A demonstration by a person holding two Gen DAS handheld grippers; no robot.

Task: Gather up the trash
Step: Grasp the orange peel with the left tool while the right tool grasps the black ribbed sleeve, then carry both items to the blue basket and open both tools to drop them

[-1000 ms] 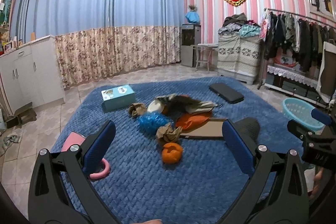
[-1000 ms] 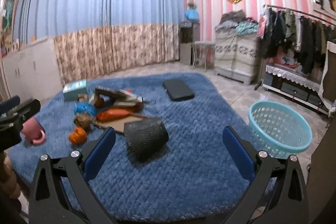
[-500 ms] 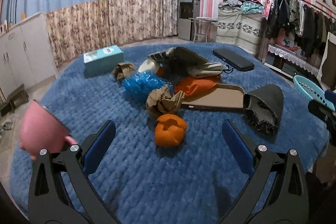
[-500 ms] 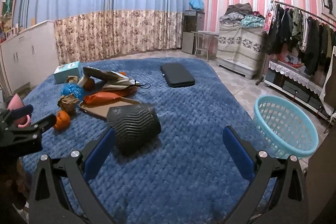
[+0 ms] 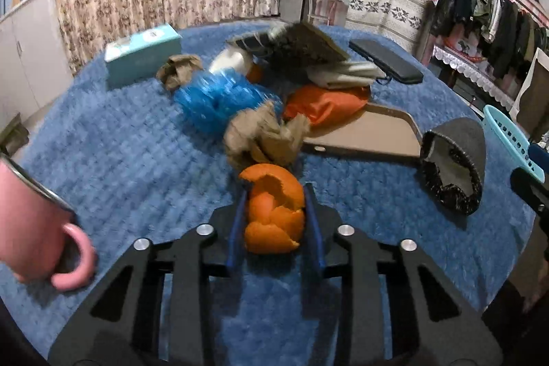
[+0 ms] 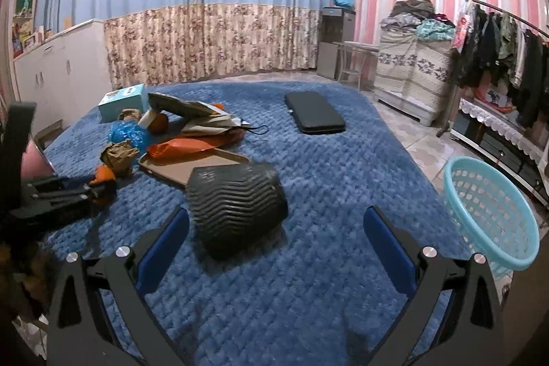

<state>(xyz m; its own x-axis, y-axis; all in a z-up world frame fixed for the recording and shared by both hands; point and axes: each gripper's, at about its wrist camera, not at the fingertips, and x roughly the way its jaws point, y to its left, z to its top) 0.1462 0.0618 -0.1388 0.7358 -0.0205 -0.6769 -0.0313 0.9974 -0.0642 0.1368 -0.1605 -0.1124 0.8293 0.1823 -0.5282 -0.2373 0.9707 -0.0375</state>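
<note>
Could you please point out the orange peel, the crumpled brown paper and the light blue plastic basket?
orange peel (image 5: 273, 215), left wrist view, on its curled middle.
crumpled brown paper (image 5: 266, 136), left wrist view, centre of the wad.
light blue plastic basket (image 6: 494, 211), right wrist view, inner latticed wall.

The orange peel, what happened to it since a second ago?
The left tool moved forward and down to the orange peel and closed its fingers on it; before, they were wide open. The right tool stays open near the dark sleeve. The basket, brown paper and the other trash on the rug stayed put.
</note>
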